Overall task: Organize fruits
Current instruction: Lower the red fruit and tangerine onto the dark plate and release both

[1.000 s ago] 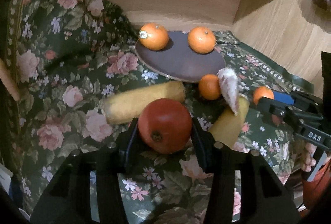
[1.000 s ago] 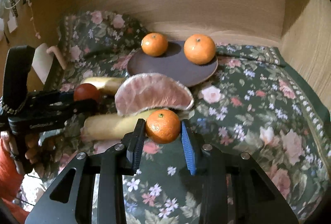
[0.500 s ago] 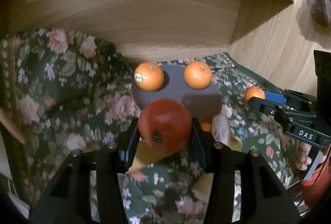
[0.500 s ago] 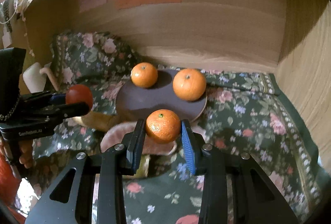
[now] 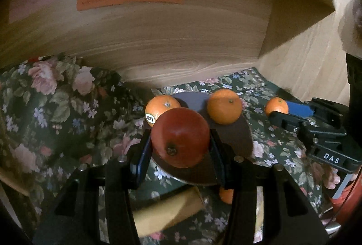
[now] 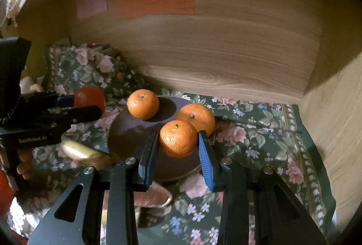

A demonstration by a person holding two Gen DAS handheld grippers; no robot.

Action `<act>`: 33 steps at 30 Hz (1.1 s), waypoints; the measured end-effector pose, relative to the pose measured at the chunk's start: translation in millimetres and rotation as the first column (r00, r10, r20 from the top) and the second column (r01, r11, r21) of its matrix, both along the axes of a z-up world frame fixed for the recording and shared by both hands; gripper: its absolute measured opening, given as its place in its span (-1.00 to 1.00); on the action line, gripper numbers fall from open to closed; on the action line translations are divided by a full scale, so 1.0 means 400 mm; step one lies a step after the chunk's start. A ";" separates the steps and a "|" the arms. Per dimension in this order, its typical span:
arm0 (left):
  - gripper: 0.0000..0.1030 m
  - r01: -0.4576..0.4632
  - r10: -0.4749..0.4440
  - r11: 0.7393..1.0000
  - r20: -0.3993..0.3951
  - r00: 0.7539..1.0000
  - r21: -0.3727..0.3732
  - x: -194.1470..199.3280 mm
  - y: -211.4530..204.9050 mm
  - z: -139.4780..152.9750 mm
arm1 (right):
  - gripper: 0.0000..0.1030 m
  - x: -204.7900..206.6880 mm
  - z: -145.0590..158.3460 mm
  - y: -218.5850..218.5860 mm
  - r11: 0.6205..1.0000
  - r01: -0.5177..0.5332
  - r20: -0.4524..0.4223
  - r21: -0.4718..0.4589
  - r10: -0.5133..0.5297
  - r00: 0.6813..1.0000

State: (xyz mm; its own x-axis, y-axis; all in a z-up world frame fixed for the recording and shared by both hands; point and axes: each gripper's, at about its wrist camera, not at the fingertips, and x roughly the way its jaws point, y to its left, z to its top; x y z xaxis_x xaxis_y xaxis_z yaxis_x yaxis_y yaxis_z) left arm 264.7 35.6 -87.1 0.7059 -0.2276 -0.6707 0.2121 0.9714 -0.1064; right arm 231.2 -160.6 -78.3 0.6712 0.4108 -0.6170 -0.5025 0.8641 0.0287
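My left gripper [image 5: 179, 143] is shut on a red round fruit [image 5: 180, 137] and holds it above the near edge of a dark brown plate [image 5: 244, 137]. Two oranges [image 5: 224, 106] [image 5: 161, 106] lie at the back of the plate. My right gripper [image 6: 177, 144] is shut on a small orange [image 6: 178, 138] and holds it over the plate's [image 6: 129, 131] near right part, just in front of one plate orange [image 6: 199, 116]. The other plate orange [image 6: 143, 104] lies further left. Each gripper shows in the other's view [image 5: 278, 109] [image 6: 90, 104].
A floral cloth [image 6: 260, 138] covers the shelf floor. Wooden walls stand at the back and right. A yellow long fruit [image 5: 167, 211], a small orange [image 5: 226, 195] and a pale pink peeled segment [image 6: 151, 197] lie on the cloth in front of the plate.
Both grippers have lifted and moved forward toward the plate, each still holding its fruit. The fruits on the cloth have dropped low in both views.
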 end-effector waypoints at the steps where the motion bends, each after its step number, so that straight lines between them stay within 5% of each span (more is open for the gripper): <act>1: -0.07 0.001 -0.001 1.000 -0.007 1.000 0.008 0.010 -0.003 -0.003 | -0.38 0.012 -0.005 0.002 1.000 -0.001 -0.007 -0.006 0.001 1.000; 14: -0.06 0.019 -0.008 0.997 -0.152 0.988 0.073 0.125 -0.026 -0.095 | -0.38 0.108 -0.112 0.012 0.999 0.023 -0.134 -0.042 -0.029 0.991; 27: -0.06 0.023 -0.008 0.997 -0.191 0.982 0.074 0.130 -0.038 -0.115 | -0.37 0.153 -0.169 0.027 0.997 0.014 -0.199 -0.081 -0.030 0.980; 33: -0.02 0.010 0.001 0.999 -0.226 0.974 0.048 0.126 -0.022 -0.126 | 0.09 0.144 -0.149 0.024 0.998 0.021 -0.182 -0.063 -0.032 0.983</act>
State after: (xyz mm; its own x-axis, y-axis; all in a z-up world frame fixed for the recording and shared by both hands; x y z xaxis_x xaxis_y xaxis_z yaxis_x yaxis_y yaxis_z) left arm 315.0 26.9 -137.6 0.5339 -0.1937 -0.8230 0.1925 0.9757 -0.1047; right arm 289.0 -151.2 -138.0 0.5545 0.3526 -0.7538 -0.4707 0.8799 0.0652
